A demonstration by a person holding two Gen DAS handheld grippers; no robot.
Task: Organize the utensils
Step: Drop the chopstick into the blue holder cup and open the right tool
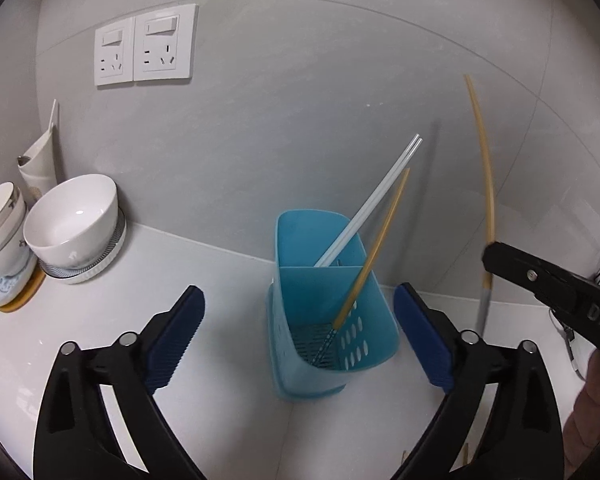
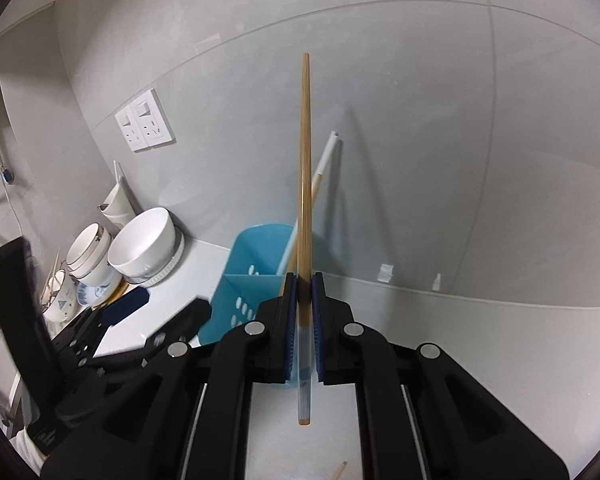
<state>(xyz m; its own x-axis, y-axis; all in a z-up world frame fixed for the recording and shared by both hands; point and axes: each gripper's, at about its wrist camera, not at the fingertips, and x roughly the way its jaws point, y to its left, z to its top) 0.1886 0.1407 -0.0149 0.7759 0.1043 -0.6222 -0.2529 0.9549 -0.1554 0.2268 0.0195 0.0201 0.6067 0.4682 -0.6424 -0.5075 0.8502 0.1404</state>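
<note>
A tan bamboo chopstick (image 2: 304, 168) with a pale, ribbed lower end is clamped upright between the blue pads of the right hand-held gripper (image 2: 304, 292). A matching chopstick (image 1: 374, 254) is seen leaning in the near compartment of a perforated blue plastic holder (image 1: 320, 304), while two white chopsticks (image 1: 374, 200) are propped in the far compartment. The left hand-held gripper (image 1: 298, 344) is spread wide with nothing between its pads, just before the holder. The holder is set on a white tabletop (image 1: 204, 272) against a grey tiled wall (image 1: 300, 92) bearing two white sockets (image 1: 146, 46); white bowls (image 1: 74, 220) are stacked at the left.
</note>
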